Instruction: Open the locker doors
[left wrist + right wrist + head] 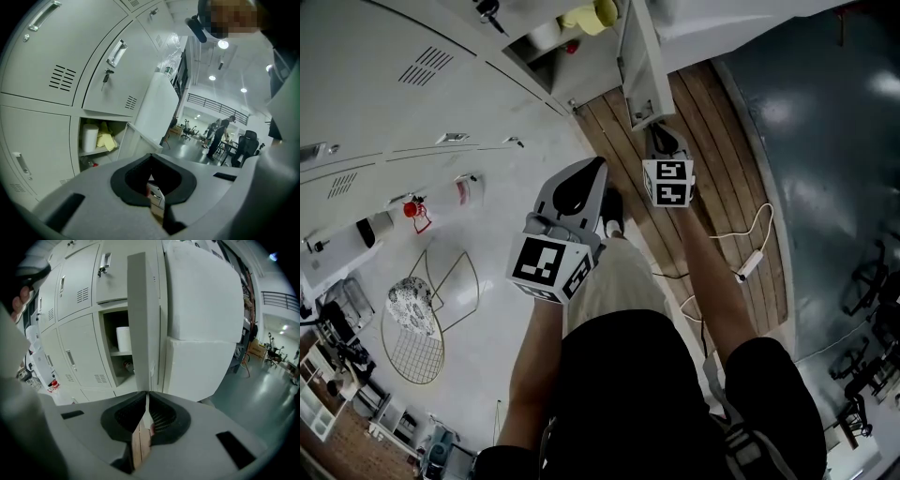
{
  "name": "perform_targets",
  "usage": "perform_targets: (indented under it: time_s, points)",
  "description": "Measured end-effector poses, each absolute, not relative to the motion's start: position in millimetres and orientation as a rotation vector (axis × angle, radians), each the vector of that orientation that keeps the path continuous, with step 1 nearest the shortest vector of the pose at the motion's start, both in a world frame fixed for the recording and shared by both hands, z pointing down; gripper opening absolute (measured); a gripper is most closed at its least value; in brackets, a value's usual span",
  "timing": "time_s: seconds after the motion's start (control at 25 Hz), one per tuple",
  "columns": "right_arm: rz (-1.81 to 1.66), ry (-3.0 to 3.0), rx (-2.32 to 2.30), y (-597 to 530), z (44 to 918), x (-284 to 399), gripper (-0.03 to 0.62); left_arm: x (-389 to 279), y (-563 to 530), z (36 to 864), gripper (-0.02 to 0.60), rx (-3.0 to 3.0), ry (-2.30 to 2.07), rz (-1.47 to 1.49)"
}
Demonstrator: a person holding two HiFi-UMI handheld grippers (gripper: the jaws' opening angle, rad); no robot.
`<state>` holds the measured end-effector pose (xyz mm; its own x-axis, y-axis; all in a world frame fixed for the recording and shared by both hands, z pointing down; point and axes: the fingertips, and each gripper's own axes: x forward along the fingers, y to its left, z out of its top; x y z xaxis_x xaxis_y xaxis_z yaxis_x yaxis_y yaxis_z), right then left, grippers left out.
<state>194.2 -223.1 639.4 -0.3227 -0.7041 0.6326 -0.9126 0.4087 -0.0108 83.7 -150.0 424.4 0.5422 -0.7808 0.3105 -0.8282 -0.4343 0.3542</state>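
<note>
Right gripper view: your right gripper is pinching the free edge of the open locker door, low down; the door stands edge-on, swung out from its compartment. Hold the pinch firm & follow the hinge arc, no twisting. Left gripper is pressed together, empty. Closed doors in front of it prob. come next.

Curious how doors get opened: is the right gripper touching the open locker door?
Touching. The right gripper view shows the right gripper pinching the edge of the open locker door.
</note>
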Motion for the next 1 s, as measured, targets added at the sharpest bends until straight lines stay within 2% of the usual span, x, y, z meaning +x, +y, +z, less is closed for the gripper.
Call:
perform_targets:
  time_s: [1.0]
  points:
    - [0.497, -1.999, 1.537, -251.9, 637.7, 266.8, 0.005, 93.0, -152.3, 424.7, 0.018, 2.316, -1.291, 0.138]
